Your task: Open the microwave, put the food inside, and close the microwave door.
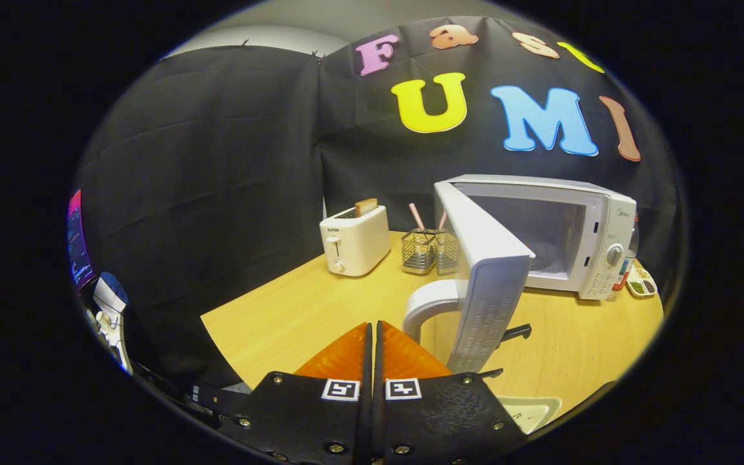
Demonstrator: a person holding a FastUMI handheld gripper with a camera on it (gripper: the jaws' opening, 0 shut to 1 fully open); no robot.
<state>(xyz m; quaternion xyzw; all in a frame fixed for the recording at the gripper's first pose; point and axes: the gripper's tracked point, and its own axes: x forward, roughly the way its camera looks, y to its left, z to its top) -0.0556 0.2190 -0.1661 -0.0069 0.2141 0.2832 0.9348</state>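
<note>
- The gripper (372,332) has its fingers pressed together, clenched on nothing, just short of the microwave door's handle (429,303).
- The microwave door (483,271) stands swung wide open toward the fingers.
- The white microwave (578,232) sits beyond its door on the wooden table (294,310), cavity exposed.
- Left of the microwave stand a wire holder with straws (420,248) and a toaster (354,240) with toast (365,206).
</note>
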